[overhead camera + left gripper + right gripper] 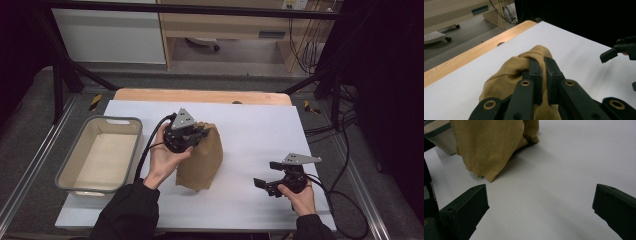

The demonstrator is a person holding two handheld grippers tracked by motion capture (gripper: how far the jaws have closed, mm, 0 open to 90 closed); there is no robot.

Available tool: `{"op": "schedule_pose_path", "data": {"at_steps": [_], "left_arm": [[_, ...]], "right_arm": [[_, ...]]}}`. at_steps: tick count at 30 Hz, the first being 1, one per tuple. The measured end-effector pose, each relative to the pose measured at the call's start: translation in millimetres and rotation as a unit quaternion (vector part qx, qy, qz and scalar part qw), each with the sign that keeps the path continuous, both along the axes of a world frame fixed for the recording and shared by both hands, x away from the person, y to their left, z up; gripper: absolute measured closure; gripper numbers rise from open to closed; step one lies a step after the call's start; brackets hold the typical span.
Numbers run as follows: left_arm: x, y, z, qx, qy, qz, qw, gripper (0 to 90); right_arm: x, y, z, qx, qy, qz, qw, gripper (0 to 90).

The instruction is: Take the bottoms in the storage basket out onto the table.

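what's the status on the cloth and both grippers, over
Left gripper shut on the tan cloth, top lifted, hem on the table. Right gripper open, holding nothing. Grey bin left of the cloth, nothing in the way.

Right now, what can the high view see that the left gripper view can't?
High view alone: the grey bin left of the cloth, and the person's left hand holding the left gripper.
Left gripper view alone: close up, the left gripper's jaws pinching a fold at the top of the cloth.
Both: the tan cloth, the white table and the right gripper, open.
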State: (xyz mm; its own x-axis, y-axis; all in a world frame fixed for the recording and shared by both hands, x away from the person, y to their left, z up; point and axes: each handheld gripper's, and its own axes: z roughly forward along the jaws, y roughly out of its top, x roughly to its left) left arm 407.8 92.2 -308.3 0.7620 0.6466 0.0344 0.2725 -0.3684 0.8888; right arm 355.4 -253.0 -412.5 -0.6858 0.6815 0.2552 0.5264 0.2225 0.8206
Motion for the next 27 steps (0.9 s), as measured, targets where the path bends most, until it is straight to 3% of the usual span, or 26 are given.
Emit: {"op": "schedule_pose_path", "data": {"at_steps": [12,27], "left_arm": [[3.0,-12.7,-16.9,0.007,0.015,-0.008,0.9998,84.1],[3.5,-25.3,-47.4,0.03,0.036,-0.017,0.9987,83.2]], "right_arm": [[0.2,0.4,-0.5,-0.002,0.001,0.0,1.0,0.7],[0.2,0.3,-0.6,-0.004,0.001,0.0,1.0,0.7]]}}
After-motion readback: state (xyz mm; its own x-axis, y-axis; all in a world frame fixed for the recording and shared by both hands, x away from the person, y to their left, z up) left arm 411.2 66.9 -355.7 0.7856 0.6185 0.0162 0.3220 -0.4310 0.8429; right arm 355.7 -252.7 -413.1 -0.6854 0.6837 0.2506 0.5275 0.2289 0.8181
